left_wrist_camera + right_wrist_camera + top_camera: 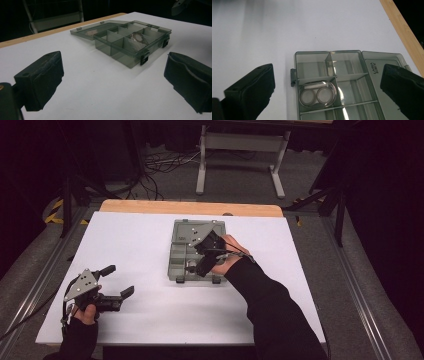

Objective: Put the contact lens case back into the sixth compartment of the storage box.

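Now right tongs (327,92) wide open, empty, above lens case (318,97) in organizer box (312,56).

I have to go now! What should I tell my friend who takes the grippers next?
Left gripper: open, holding nothing, resting at the table's near left.
Right gripper: open, nothing between its fingers, hovering over the box.
The box lies open mid-table, lid flat behind it.
Done: the clear lens case sits in a front middle compartment.
Left, probably: shut the lid and latch it.
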`<state>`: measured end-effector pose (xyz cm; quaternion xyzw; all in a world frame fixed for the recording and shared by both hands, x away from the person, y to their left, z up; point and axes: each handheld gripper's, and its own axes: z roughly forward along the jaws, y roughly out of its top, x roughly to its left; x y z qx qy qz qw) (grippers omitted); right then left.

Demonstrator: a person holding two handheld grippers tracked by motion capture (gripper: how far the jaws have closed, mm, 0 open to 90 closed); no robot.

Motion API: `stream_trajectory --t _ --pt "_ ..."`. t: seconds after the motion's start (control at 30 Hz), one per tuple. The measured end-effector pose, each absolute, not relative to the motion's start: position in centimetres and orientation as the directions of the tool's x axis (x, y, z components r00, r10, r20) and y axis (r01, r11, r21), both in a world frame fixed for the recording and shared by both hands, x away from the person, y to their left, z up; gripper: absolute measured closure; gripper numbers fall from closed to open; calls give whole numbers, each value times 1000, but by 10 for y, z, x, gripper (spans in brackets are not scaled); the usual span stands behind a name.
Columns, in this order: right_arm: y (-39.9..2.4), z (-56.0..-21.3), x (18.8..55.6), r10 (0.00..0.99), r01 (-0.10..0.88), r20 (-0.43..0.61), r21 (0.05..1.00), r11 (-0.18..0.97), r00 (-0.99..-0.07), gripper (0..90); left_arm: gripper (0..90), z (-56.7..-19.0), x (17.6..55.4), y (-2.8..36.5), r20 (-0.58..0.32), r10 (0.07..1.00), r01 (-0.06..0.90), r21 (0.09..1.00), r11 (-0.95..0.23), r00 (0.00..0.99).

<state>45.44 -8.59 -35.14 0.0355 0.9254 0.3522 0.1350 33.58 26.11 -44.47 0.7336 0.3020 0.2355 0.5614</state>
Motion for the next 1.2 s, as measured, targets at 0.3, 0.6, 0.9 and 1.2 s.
stream_trajectory --t 0.3,0.6,0.9,1.2 --pt "-99 -345 441 178 -32 -233 687 725 -956 3 34 -445 336 260 8 706 177 966 -188 708" --pt "-119 -340 428 228 -13 -232 726 687 -945 3 34 -445 335 261 8 708 181 965 -191 706" --pt "-146 -342 411 306 24 -218 780 626 -927 4 34 -446 336 261 8 712 181 965 -189 702" --pt "-172 -350 392 368 46 -204 822 568 -907 7 35 -447 336 261 2 710 187 964 -187 704"
